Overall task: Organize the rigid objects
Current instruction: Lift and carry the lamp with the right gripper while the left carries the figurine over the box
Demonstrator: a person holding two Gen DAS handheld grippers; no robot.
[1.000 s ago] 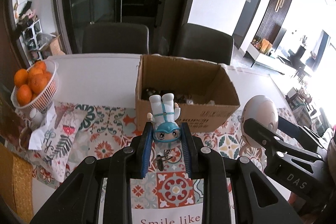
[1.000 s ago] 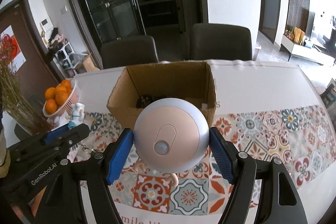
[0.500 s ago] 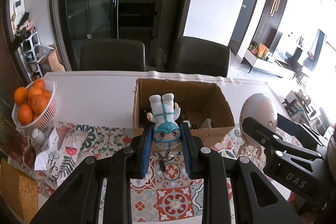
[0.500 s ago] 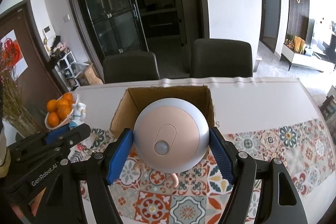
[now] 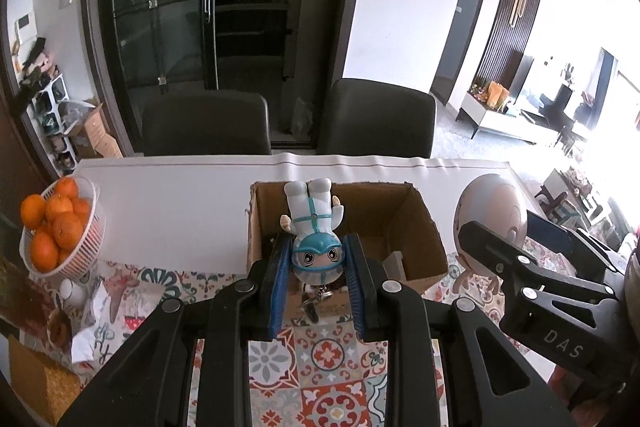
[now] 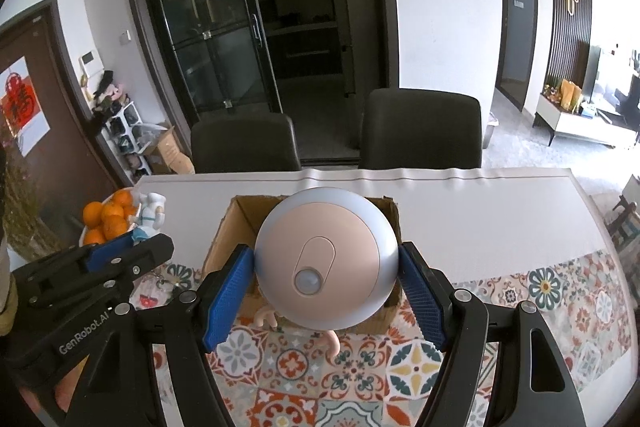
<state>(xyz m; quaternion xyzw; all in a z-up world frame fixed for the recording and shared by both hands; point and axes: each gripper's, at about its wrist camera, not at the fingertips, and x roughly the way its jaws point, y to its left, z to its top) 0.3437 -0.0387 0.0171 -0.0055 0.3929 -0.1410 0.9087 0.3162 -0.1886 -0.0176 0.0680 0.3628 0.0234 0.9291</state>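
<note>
We have both toys lifted, neither yet in the box point(image 5: 416, 227). Our left gripper point(image 5: 318, 263) is clamped narrow on the figurine point(image 5: 314, 227), head down over the box's near wall. Our right gripper point(image 6: 326, 283) holds the ball toy point(image 6: 324, 259) wide, above the box point(image 6: 228, 227). Things already lie inside; both drops remain.

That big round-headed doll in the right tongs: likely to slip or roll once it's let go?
The round-headed doll looks smooth and hard, and the right tongs grip only its curved sides, so slipping seems possible. Released, it would probably roll or tip: its limbs look tiny.
</note>
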